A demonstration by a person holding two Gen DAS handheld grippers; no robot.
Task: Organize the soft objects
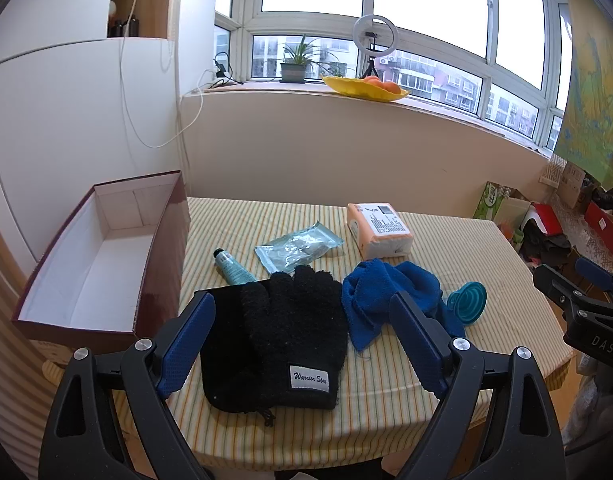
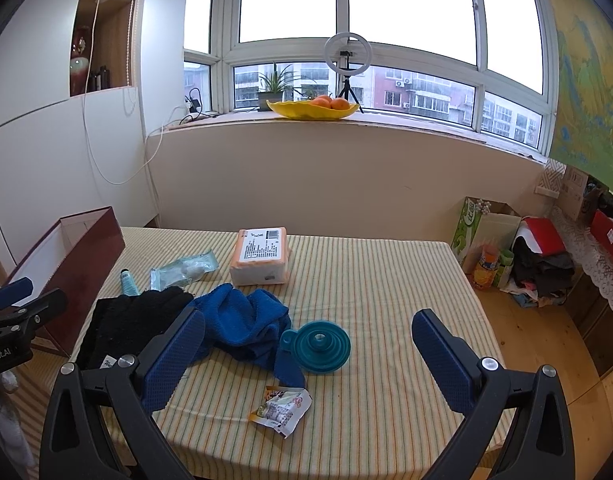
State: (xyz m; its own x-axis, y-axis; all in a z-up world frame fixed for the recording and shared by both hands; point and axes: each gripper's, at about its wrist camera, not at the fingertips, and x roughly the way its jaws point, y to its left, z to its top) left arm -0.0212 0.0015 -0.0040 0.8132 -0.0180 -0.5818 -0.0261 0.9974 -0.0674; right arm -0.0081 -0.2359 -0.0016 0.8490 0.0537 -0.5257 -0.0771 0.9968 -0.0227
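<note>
The black glove (image 1: pixel 290 332) lies flat at lower centre of the left wrist view, on the striped table (image 1: pixel 466 340), with the blue cloth (image 1: pixel 390 296) crumpled just to its right. The left gripper (image 1: pixel 302 344) hangs spread wide, its pads straddling the glove, probably lined up to take it first. The open box (image 1: pixel 94 264) waits at left, likely the destination. The right gripper (image 2: pixel 306 360) is released too, framing the teal funnel (image 2: pixel 318 346) and holding nothing.
</note>
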